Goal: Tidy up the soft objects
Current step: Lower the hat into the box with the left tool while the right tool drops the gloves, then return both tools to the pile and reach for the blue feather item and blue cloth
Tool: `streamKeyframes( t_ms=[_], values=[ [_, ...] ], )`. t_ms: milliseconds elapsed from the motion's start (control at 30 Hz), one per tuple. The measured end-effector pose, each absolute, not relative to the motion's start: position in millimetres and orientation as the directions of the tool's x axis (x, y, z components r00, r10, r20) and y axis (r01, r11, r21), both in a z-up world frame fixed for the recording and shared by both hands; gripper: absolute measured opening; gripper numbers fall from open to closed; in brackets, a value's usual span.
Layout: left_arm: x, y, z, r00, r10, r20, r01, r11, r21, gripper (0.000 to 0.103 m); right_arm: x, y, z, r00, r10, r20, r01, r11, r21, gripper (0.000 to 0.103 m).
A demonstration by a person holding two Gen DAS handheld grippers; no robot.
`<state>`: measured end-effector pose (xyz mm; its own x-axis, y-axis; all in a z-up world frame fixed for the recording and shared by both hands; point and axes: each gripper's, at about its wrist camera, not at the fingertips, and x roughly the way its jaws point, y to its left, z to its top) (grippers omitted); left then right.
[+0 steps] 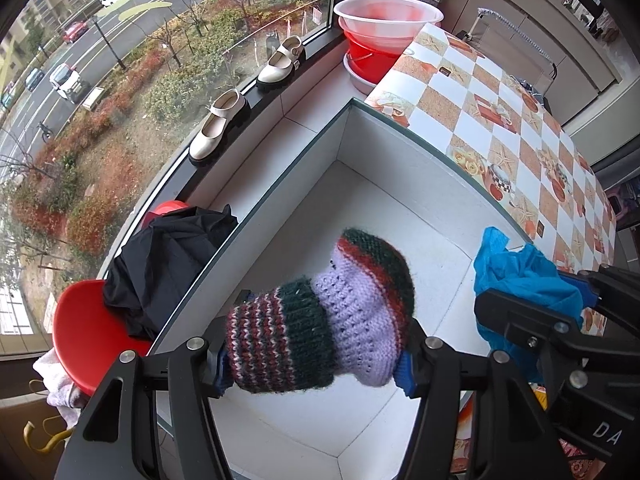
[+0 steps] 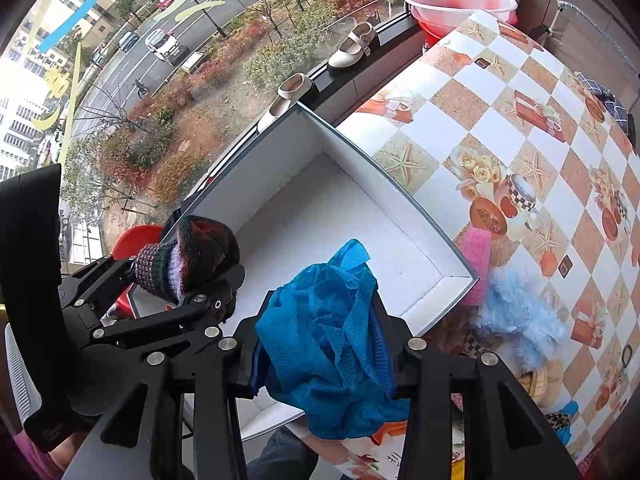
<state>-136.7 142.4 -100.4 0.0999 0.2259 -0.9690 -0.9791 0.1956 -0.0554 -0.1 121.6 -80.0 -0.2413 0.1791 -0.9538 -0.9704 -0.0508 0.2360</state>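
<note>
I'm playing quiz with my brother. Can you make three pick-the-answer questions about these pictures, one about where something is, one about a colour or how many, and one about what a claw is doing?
1. Where are the cream shoes?
A. in the white box
B. on the window ledge
C. on the checked tablecloth

2. What colour is the crumpled cloth in the right claw?
A. blue
B. yellow
C. black

3. What is the left claw doing?
A. hanging with nothing in it
B. holding a shoe
C. has a striped knitted sock between its fingers, above the white box

Answers:
1. B, both shoes sit in a row along the dark ledge by the glass.
2. A, the cloth bunched between the right claw's fingers is bright blue.
3. C, the purple, green and red sock spans the gap between the fingers, with the box's bare floor beneath.
</note>
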Motion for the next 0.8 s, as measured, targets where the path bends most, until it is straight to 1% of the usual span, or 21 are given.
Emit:
streamKeyframes(
  t_ms=[67, 100, 167, 233, 267, 333, 467, 533, 667, 800],
  values=[
    [-139.5, 141.9, -98.8, 0.076, 0.233, -0.969, -0.984, 0.176, -0.035, 0.076, 0.6, 124.4, -80.1, -0.249, 0.183, -0.951, -0.968, -0.051, 0.244, 0.044],
    [-141.8, 142.9, -99.0, 0.074, 0.228, -0.971, -0.986, 0.165, -0.037, 0.078, 1.5, 125.7, -79.7, -0.254, 0.186, -0.949, -0.967, -0.048, 0.249, 0.047],
    [-148.9, 145.1, -99.0, 0.096, 0.221, -0.97, -0.988, 0.137, -0.067, 0.078, 5.4, 127.1, -78.3, -0.261, 0.193, -0.946, -0.965, -0.033, 0.259, 0.061],
    [-156.1, 147.2, -99.0, 0.128, 0.212, -0.969, -0.988, 0.109, -0.107, 0.082, 11.2, 128.5, -76.3, -0.276, 0.202, -0.94, -0.96, -0.009, 0.28, 0.099],
    [-158.0, 147.5, -98.6, 0.123, 0.208, -0.97, -0.99, 0.095, -0.105, 0.084, 14.1, 128.5, -74.8, -0.276, 0.211, -0.938, -0.959, 0.003, 0.283, 0.102],
    [-159.4, 147.6, -100.4, 0.101, 0.193, -0.976, -0.993, 0.079, -0.087, 0.084, 18.8, 127.8, -71.2, -0.296, 0.232, -0.926, -0.951, 0.015, 0.308, 0.102],
    [-158.8, 145.5, -104.9, 0.168, 0.118, -0.979, -0.985, 0.052, -0.163, 0.085, 25.7, 123.7, -65.7, -0.323, 0.237, -0.916, -0.937, 0.054, 0.344, 0.102],
    [-155.1, 141.9, -103.1, 0.205, 0.081, -0.975, -0.978, 0.064, -0.2, 0.085, 30.0, 120.5, -63.1, -0.327, 0.23, -0.917, -0.932, 0.08, 0.353, 0.102],
    [-141.7, 130.4, -89.3, 0.187, 0.06, -0.98, -0.977, 0.118, -0.179, 0.085, 45.2, 112.5, -58.1, -0.342, 0.207, -0.917, -0.915, 0.148, 0.375, 0.102],
    [-129.3, 118.4, -84.6, 0.228, -0.022, -0.973, -0.962, 0.149, -0.229, 0.085, 62.9, 99.6, -47.7, -0.362, 0.211, -0.908, -0.891, 0.209, 0.404, 0.102]
  ],
)
